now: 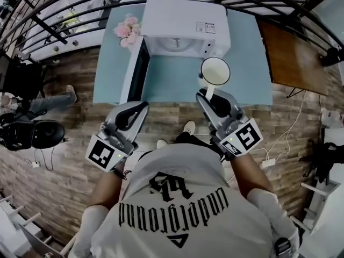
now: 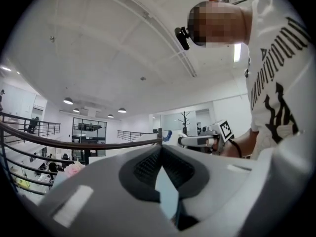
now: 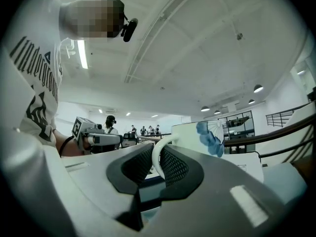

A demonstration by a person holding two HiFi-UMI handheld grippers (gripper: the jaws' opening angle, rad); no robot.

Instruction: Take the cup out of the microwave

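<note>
Open microwave door [image 1: 137, 71] (left of bare tabletop [image 1: 177, 85])

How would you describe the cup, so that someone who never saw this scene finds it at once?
Find the light blue table with the white microwave, whose door stands open. In front of the microwave's right half is a round white cup, its handle clamped in the right gripper. It bears a blue print, unlike the pink flowers at the microwave's left.

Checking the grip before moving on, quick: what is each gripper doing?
Left gripper: jaws closed, empty.
Right gripper: jaws closed on the handle of the cup.
</note>
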